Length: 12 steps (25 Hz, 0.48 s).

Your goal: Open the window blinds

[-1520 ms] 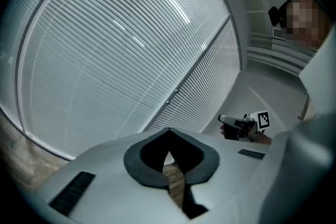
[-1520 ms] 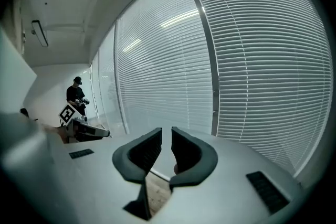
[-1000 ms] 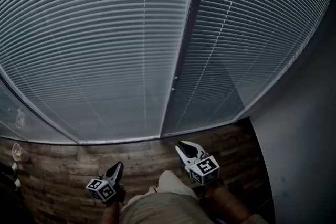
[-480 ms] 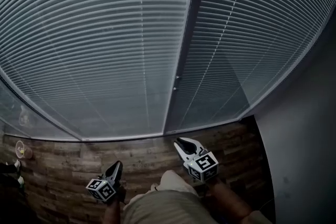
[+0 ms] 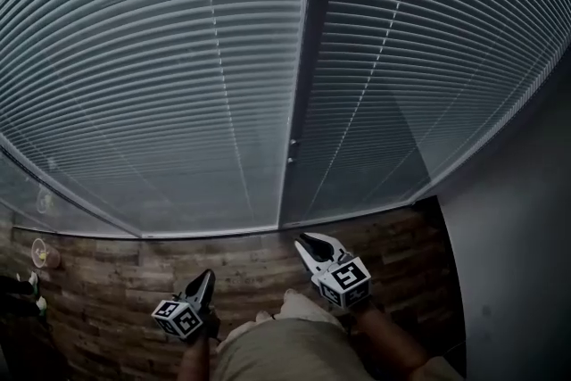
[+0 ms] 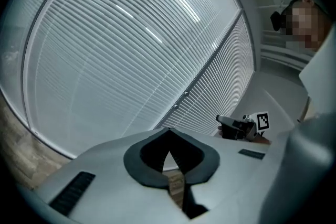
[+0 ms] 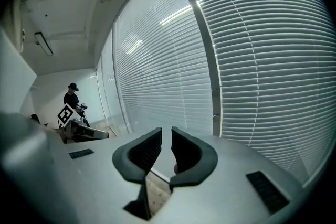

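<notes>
I hold both grippers low in front of the window blinds (image 5: 178,76), which hang lowered across two tall panes and reach almost down to the wood-plank floor (image 5: 107,281). A dark upright post (image 5: 308,58) divides the left blind from the right one, and two small fittings (image 5: 291,151) sit on it, one just above the other. The slats run in even, unbroken rows on both sides.

The left gripper (image 5: 205,277) points toward the foot of the left blind, well apart from it. In the left gripper view its dark pads meet at the tips, with nothing caught between them. The right gripper (image 5: 309,239) sits nearer the post's base, also short of the slats. In the right gripper view its two pads stand a narrow slit apart, and only floor and blind show through the gap.

My knee in light trousers (image 5: 277,343) fills the bottom of the head view between the two tools. A plain grey wall (image 5: 517,263) closes the scene on the right. Far down the row of windows, the right gripper view picks out another person (image 7: 71,97) in dark clothes and a cap.
</notes>
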Available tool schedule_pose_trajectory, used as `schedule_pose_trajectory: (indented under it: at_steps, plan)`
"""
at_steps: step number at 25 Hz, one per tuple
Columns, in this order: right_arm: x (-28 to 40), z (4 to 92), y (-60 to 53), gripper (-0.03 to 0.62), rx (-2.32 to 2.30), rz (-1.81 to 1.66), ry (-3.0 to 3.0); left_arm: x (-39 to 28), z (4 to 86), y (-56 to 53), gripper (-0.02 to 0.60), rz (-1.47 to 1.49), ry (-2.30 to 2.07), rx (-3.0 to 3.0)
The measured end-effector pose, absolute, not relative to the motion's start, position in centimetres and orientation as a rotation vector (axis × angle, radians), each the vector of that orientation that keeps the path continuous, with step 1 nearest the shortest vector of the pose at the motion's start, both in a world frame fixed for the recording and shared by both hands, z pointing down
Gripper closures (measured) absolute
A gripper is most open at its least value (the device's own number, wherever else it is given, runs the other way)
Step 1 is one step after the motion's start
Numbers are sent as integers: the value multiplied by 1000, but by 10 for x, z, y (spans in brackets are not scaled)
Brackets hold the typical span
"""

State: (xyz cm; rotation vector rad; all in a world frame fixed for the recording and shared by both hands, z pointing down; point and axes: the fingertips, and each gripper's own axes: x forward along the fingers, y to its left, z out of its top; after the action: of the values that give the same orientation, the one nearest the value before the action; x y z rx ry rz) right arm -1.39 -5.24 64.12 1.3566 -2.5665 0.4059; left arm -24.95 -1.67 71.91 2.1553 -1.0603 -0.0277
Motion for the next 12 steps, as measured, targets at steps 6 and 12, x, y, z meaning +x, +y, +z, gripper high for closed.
schedule_pose_trajectory:
  at_steps: [6, 12]
  plan:
    - [0, 642, -71, 534, 1337, 417, -2596, -213, 706, -34, 569, -22, -1042, 2173]
    - [2, 644, -67, 534, 1301, 428, -2616, -198, 703, -29, 569, -3, -1056, 2172]
